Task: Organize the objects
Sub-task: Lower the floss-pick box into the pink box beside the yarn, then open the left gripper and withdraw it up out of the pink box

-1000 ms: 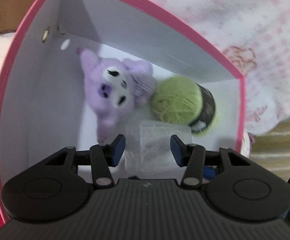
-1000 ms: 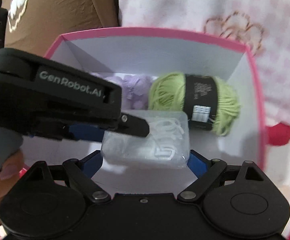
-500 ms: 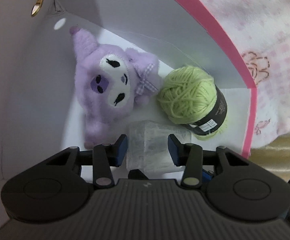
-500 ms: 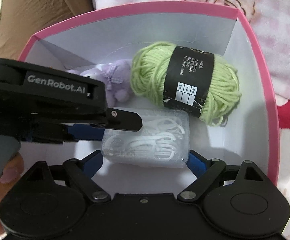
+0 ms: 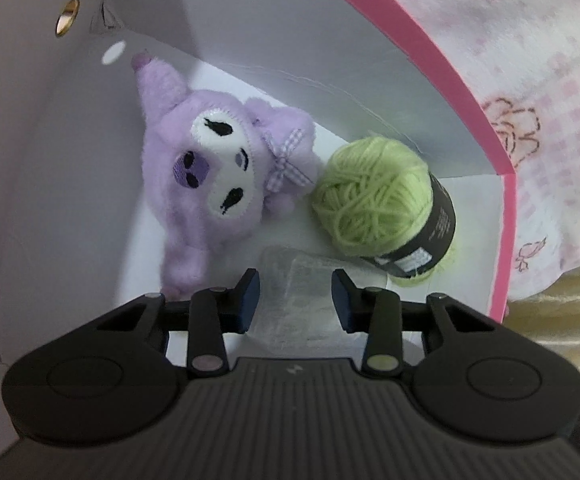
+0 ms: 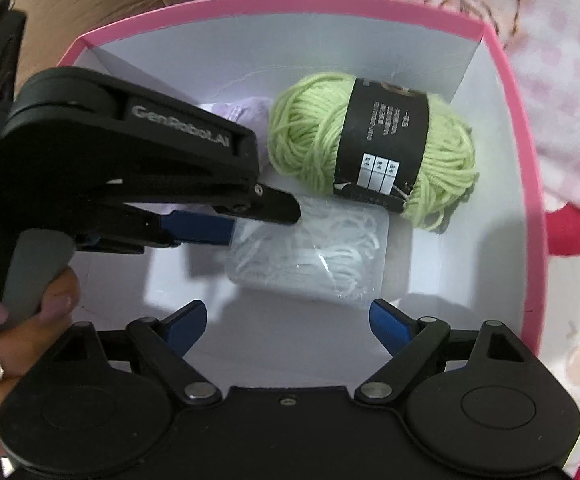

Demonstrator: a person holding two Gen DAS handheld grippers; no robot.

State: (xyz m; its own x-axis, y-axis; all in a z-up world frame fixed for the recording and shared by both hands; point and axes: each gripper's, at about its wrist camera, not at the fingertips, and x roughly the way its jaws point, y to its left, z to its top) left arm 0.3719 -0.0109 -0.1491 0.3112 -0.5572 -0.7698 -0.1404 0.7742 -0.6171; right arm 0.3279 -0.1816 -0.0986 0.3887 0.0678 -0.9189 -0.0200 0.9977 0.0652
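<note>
- My left gripper (image 5: 294,294) has just been closing on the clear plastic case (image 6: 310,258), which sits on the floor of the pink box (image 6: 524,168) beside the green yarn (image 6: 370,148).
- My right gripper (image 6: 285,322) has just been narrowing; it hangs wide and empty, short of the case.
- I would settle the case flat, clear of the purple plush (image 5: 213,184), before letting go.

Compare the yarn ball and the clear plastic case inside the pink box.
The yarn ball is rounded, opaque green with a black label; the clear plastic case is flat, rectangular and see-through, showing white pieces inside. The yarn lies farther back, the case nearer the grippers. Both rest on the pink box floor.
</note>
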